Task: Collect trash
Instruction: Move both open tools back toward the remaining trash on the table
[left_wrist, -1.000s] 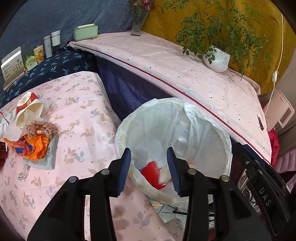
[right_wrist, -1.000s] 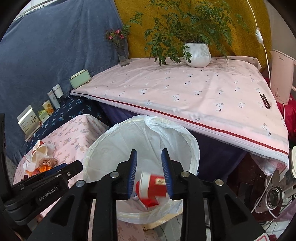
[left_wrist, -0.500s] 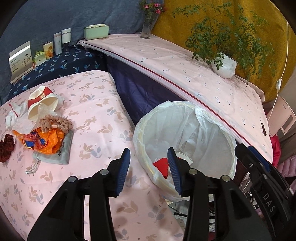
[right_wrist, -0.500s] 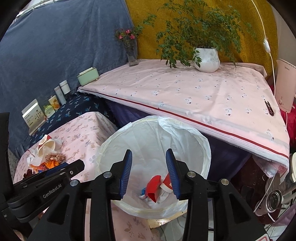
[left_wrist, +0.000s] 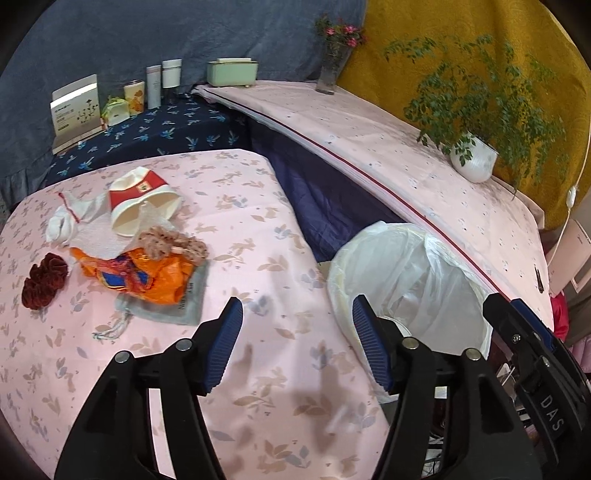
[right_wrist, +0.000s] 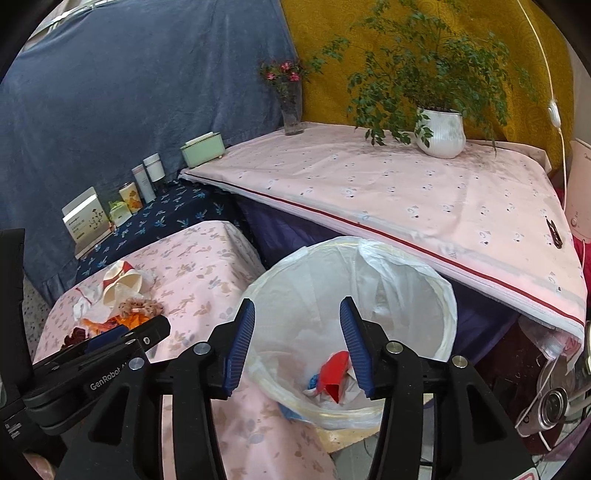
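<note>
- Pink floral tablecloth (left_wrist: 258, 258) covers the low table beside a round bin lined with a white plastic bag (right_wrist: 369, 280).
- Left gripper (left_wrist: 297, 332) hangs above the cloth's edge, jaws spread, holding nothing.
- Right gripper (right_wrist: 297, 332) hovers over the bin, jaws apart and empty.
- One crumpled red wrapper (right_wrist: 334, 373) lies in the bin.
- On the cloth: one red-and-white paper cup (left_wrist: 142, 206), one orange wrapper (left_wrist: 147, 275), two scrunchies.

I am looking into a lived-in home room. Floral pink cloth covers a low desk (left_wrist: 258, 229), blue and mustard fabric drapes the walls, a potted plant (right_wrist: 441, 134) and a vase of flowers (right_wrist: 291, 110) stand on a raised surface, and toiletry bottles (left_wrist: 162, 83) line a ledge beside a lined trash bin (right_wrist: 369, 280).
</note>
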